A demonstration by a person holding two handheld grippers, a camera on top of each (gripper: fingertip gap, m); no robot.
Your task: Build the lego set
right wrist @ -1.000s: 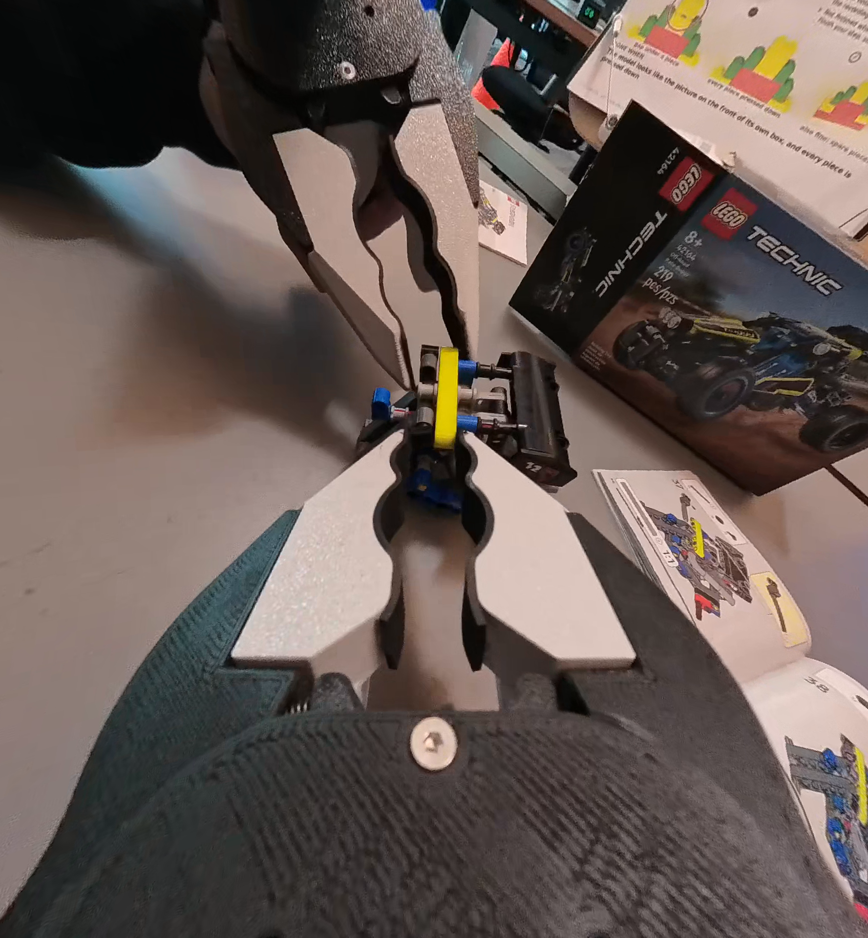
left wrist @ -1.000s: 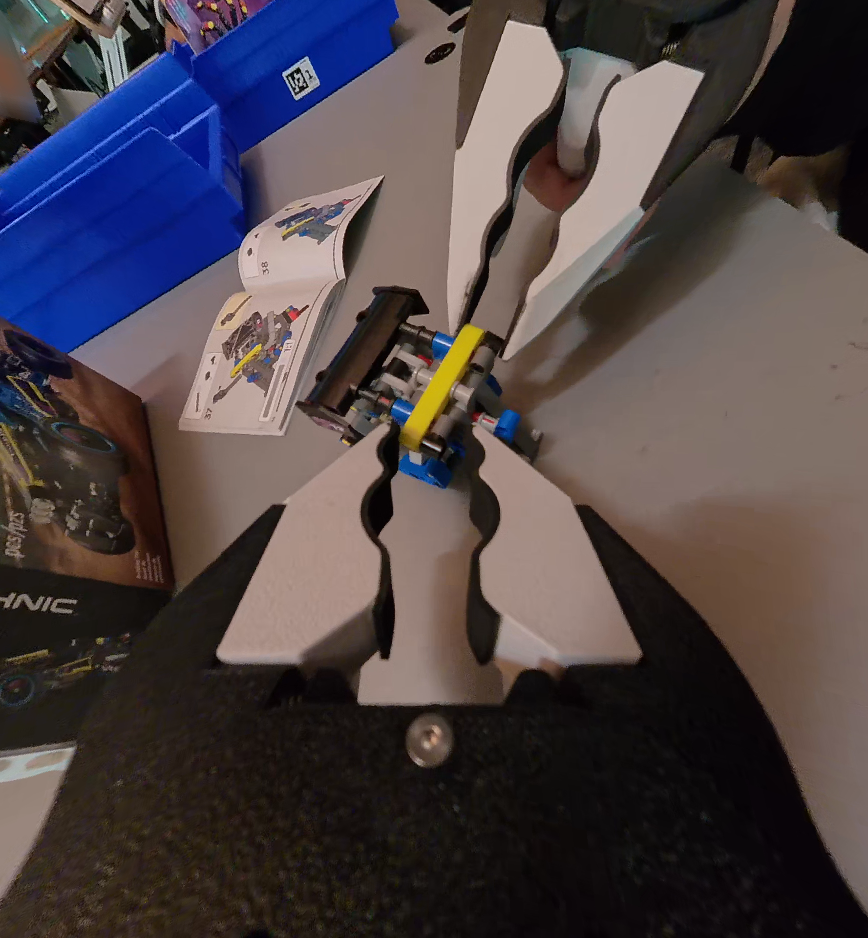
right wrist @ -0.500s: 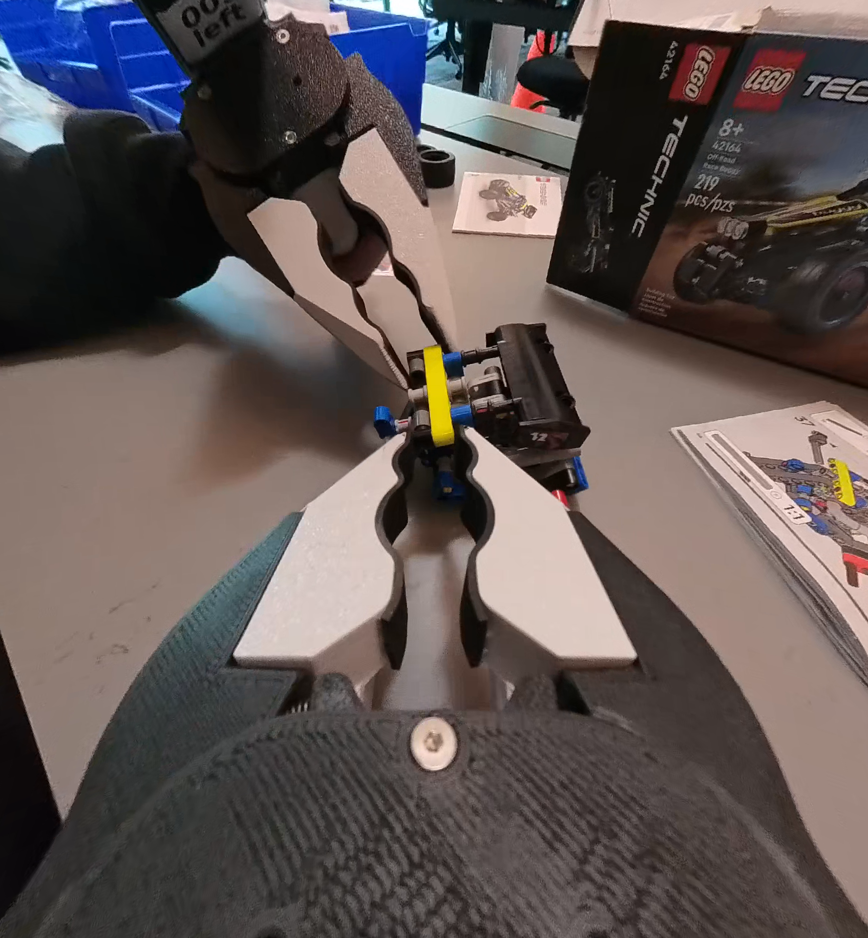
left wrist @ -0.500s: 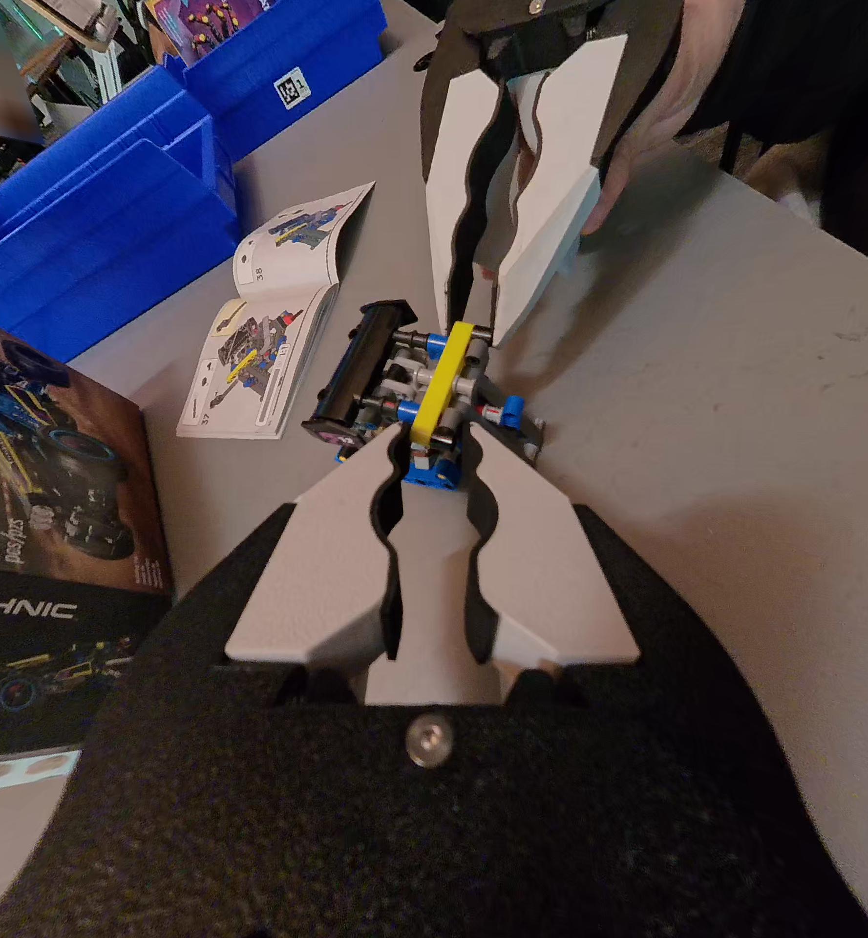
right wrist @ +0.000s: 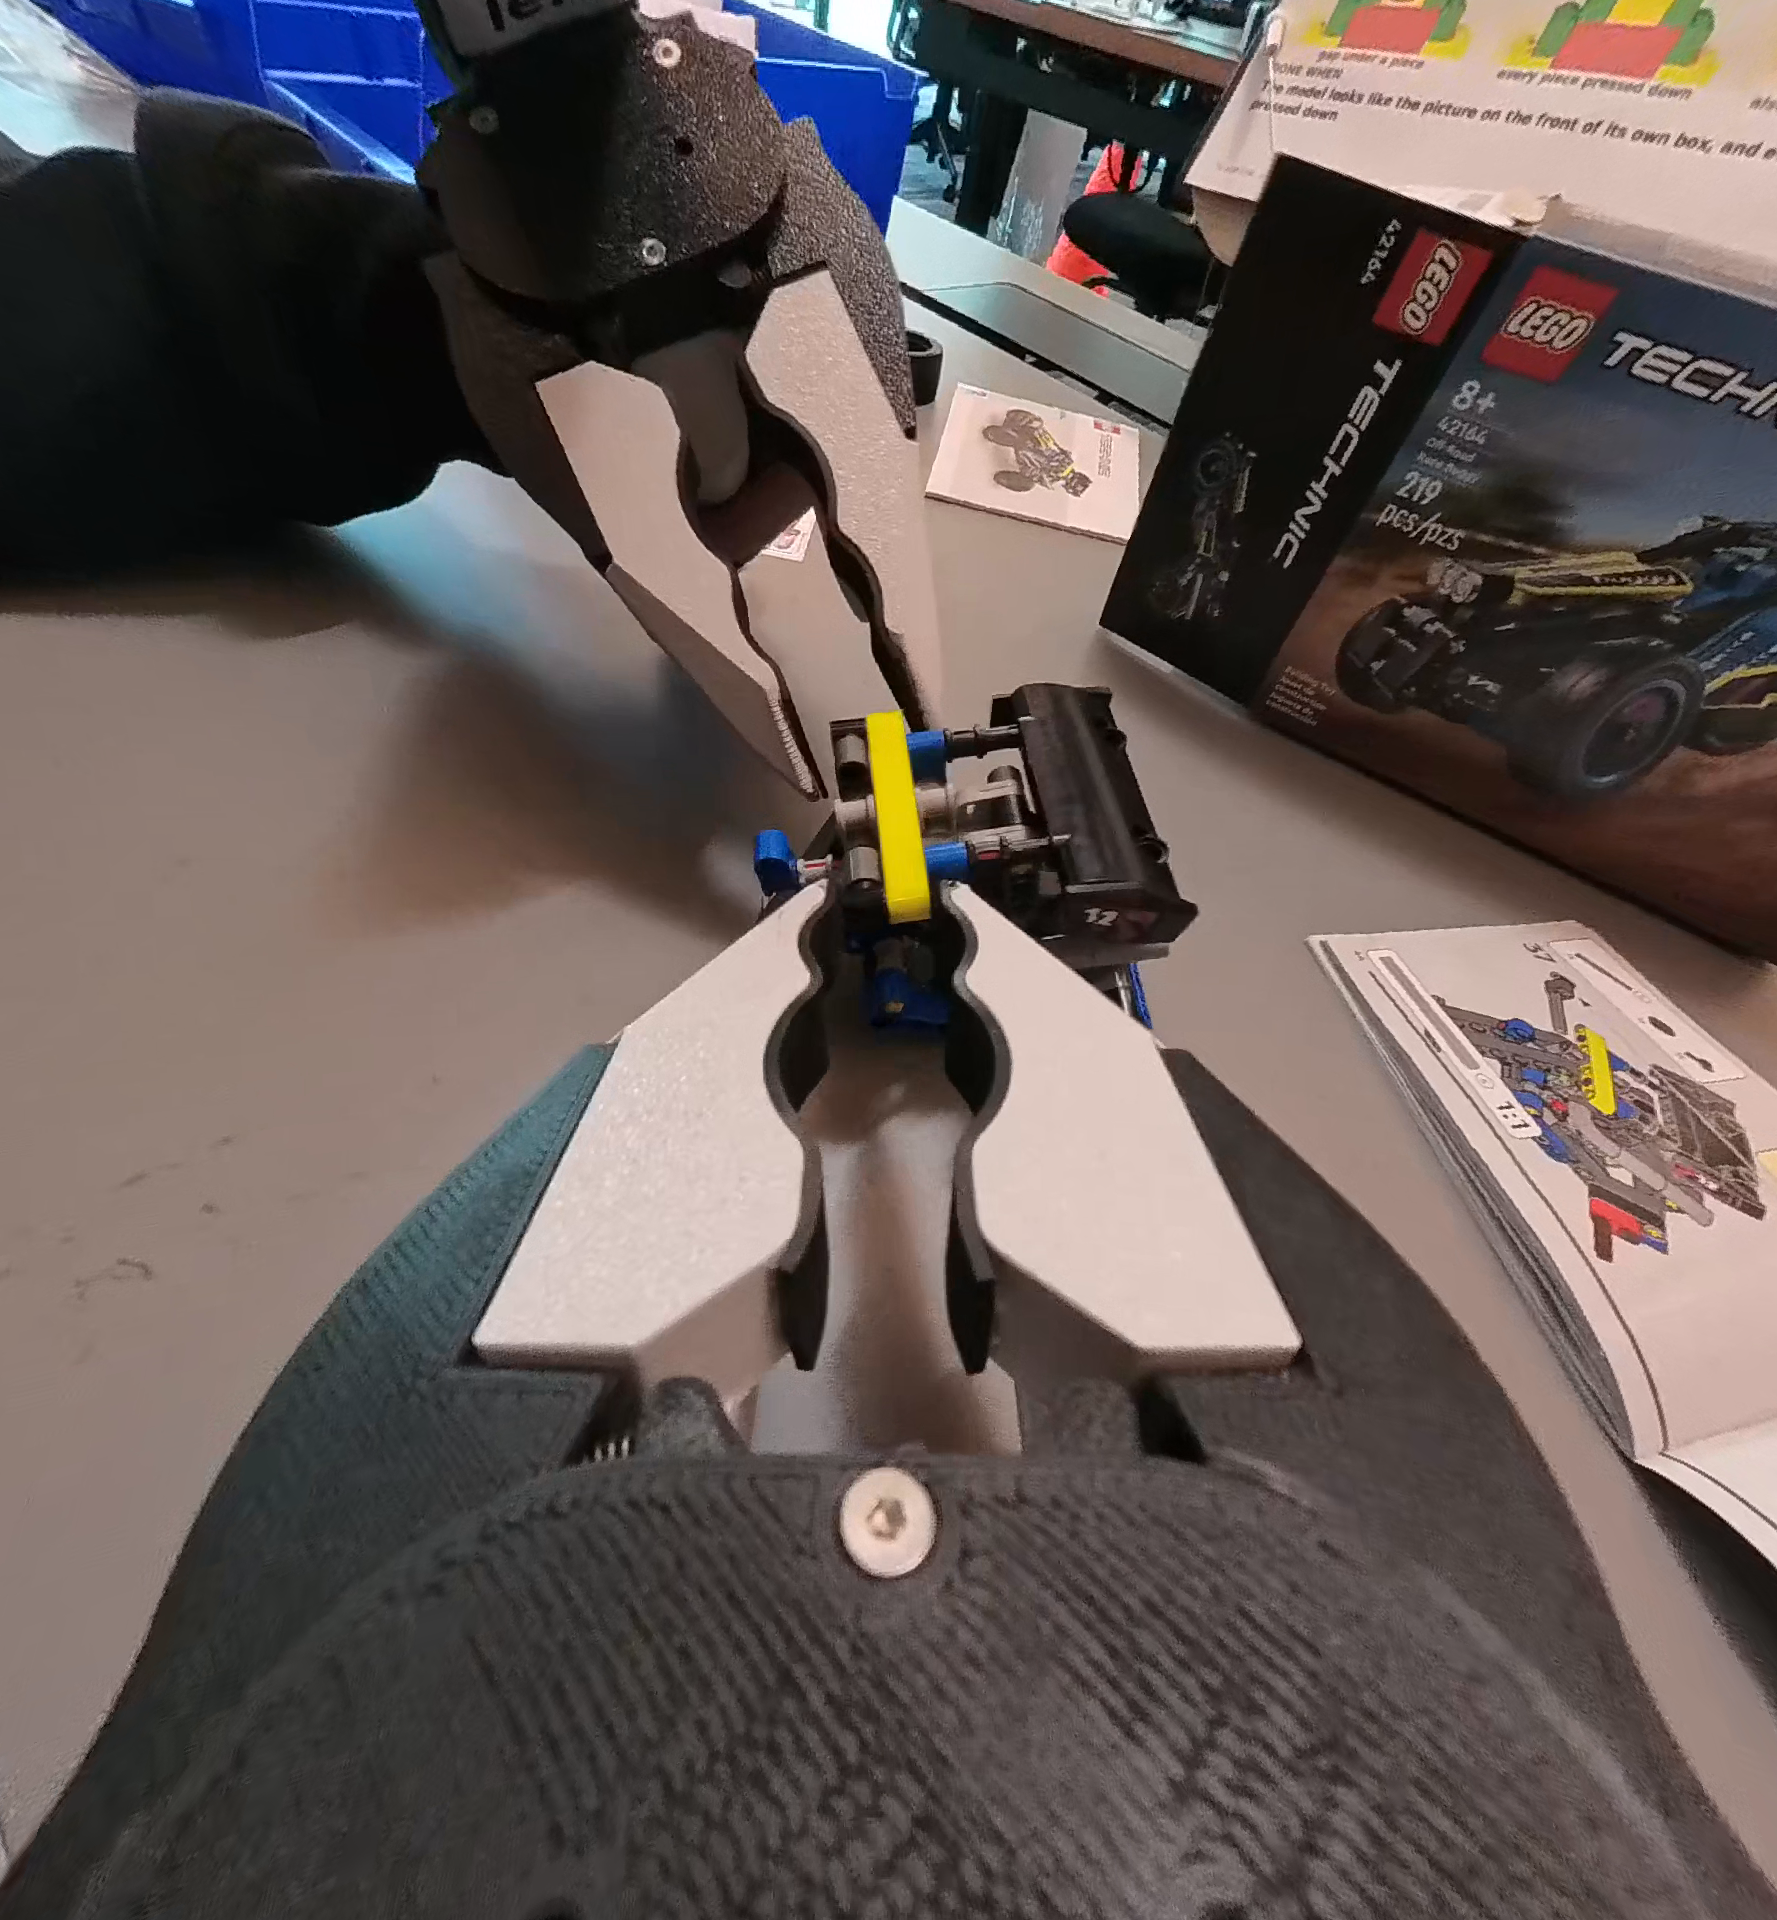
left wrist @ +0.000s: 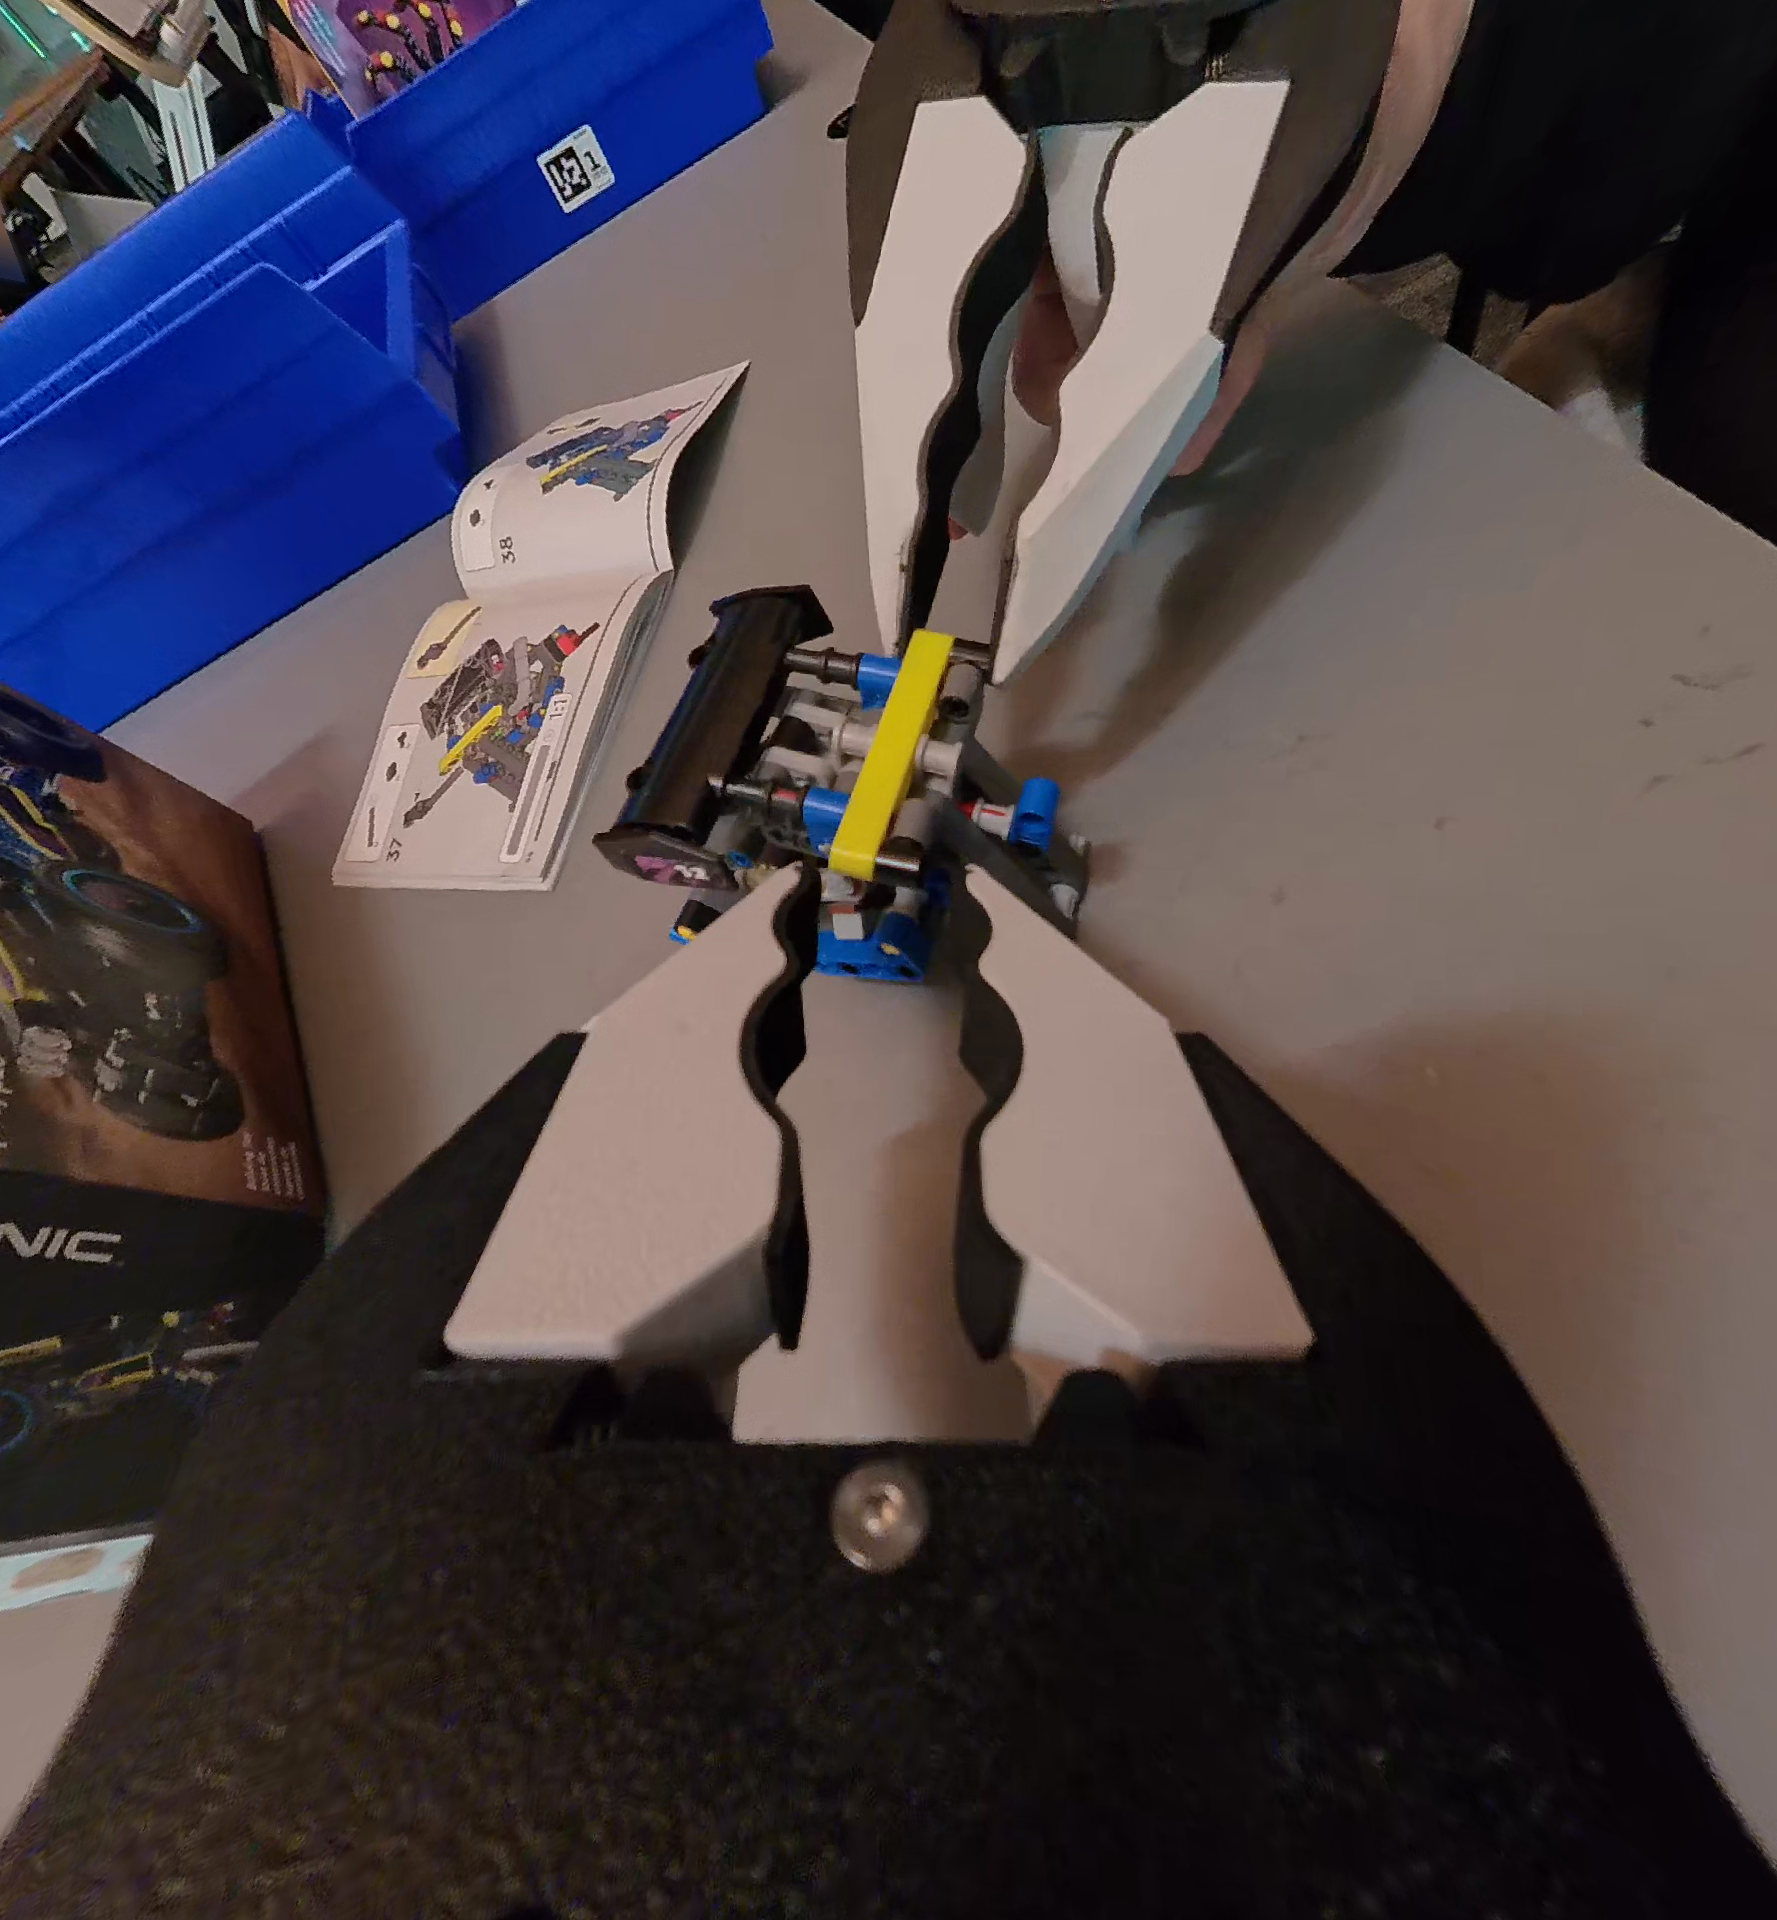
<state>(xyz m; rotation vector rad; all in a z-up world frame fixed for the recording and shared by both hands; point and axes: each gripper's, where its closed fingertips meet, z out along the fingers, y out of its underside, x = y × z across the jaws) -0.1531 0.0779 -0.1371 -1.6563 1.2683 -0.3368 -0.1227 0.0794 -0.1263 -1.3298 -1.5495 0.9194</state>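
Note:
A small brick-built assembly (left wrist: 894, 748) with a yellow beam, blue pins and a black panel sits on the grey table (left wrist: 1383, 831). My left gripper (left wrist: 882, 888) straddles its near end around a blue block. A gap shows beside the right pad, so it is open. My right gripper (left wrist: 951, 646) comes in from the far side, on the yellow beam's other end. In the right wrist view my right gripper (right wrist: 889, 920) is shut on the assembly (right wrist: 894, 821), pads against the yellow beam's end and its black pin. The left gripper (right wrist: 863, 753) there stands open astride the far end.
Blue bins (left wrist: 188, 416) stand at the far left. An open instruction booklet (left wrist: 531, 675) lies left of the assembly and the set's box (left wrist: 84, 987) beside it. In the right wrist view the box (right wrist: 1538, 520), booklet (right wrist: 1590, 1143), a leaflet (right wrist: 1040, 468) and a black wheel (right wrist: 920, 364) show. There is about 4 centimeters between the tips of the two grippers.
My left jaws narrowed on the assembly's end half a second ago and have now widened off it. My right gripper kept its hold and tilted lower toward the table.

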